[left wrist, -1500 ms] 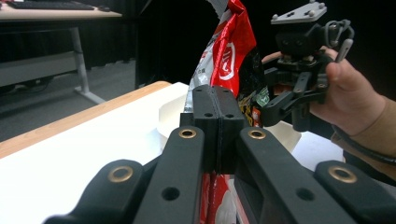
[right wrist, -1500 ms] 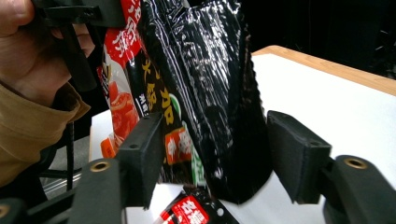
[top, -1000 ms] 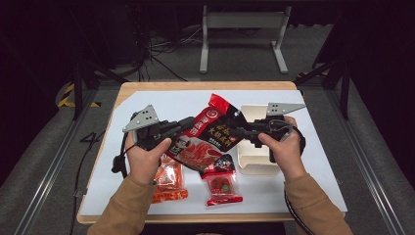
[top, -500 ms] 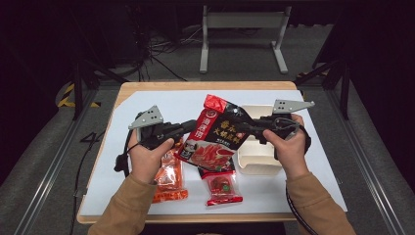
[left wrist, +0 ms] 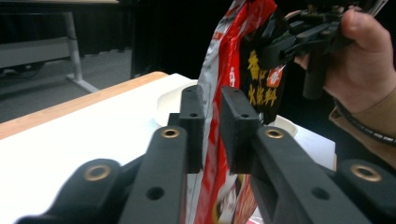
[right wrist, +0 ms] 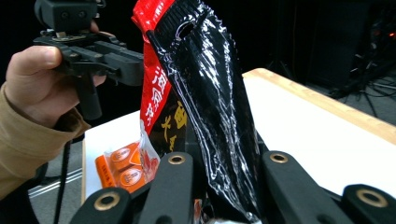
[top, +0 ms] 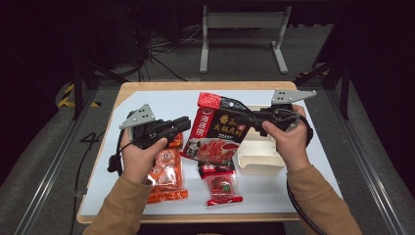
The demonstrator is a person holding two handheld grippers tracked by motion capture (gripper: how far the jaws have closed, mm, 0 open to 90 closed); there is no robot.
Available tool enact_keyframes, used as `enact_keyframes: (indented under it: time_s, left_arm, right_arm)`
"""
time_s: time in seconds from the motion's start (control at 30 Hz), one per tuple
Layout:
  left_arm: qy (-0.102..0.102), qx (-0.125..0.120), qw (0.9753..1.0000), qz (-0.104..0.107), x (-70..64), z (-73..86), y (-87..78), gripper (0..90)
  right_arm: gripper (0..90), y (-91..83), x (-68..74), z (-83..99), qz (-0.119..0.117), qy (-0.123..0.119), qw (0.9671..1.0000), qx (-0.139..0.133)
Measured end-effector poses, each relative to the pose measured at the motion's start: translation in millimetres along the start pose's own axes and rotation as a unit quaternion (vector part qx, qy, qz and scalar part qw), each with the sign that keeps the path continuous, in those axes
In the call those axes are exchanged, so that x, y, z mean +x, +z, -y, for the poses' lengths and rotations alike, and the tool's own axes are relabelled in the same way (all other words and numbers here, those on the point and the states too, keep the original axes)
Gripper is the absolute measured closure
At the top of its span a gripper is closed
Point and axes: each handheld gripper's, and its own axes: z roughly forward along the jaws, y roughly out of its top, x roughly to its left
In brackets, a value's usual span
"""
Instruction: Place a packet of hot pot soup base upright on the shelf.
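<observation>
Pouch held aloft between both grippers, above the tub.

Right gripper [top: 244, 116] pinches pouch [top: 220, 129] edge; left gripper [left wrist: 212, 128] jaws narrow about it, contact unclear. Tub [top: 259, 156] beside and below. Risk: slick film slips or twists, dropping outside tub.

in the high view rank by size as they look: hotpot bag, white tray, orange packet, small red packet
1. hotpot bag, though held up nearer the camera
2. orange packet and white tray, too alike to rank, both partly hidden
3. small red packet
</observation>
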Motion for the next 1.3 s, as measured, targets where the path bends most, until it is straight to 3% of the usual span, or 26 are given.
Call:
enact_keyframes:
  time_s: [0.13,0.17,0.27,0.5,0.57,0.73,0.93,1.3]
  left_arm:
    - [-0.006,0.001,1.0000,-0.006,2.7,0.4,-5.0,73.4]
    - [-0.006,0.002,0.9999,-0.009,3.6,0.6,-6.3,68.9]
    - [0.003,0.007,0.9995,-0.030,6.8,2.3,-9.7,62.8]
    - [0.006,0.023,0.9984,-0.051,12.5,4.6,-17.2,53.3]
    - [-0.002,0.024,0.9981,-0.056,14.4,5.9,-20.8,49.5]
    - [-0.017,0.026,0.9979,-0.056,21.0,9.2,-28.7,45.8]
    - [-0.017,0.033,0.9971,-0.067,26.1,11.4,-35.9,43.5]
    - [-0.015,0.032,0.9971,-0.067,30.9,13.4,-38.5,40.1]
  right_arm:
    - [79.5,-4.3,-0.5,-7.9,0.011,-0.012,0.9999,0.003]
    - [79.4,-7.9,-1.2,-13.3,0.018,-0.018,0.9997,0.004]
    - [79.4,-14.0,-4.0,-21.6,0.030,-0.025,0.9992,0.006]
    - [79.2,-25.5,-12.3,-31.9,0.057,-0.034,0.9977,0.010]
    - [79.1,-29.6,-15.4,-34.4,0.065,-0.036,0.9972,0.011]
    - [79.1,-40.9,-26.1,-41.2,0.083,-0.037,0.9958,0.012]
    - [79.0,-47.7,-37.1,-46.4,0.103,-0.040,0.9937,0.017]
    - [78.7,-57.6,-58.2,-58.6,0.143,-0.062,0.9872,0.033]
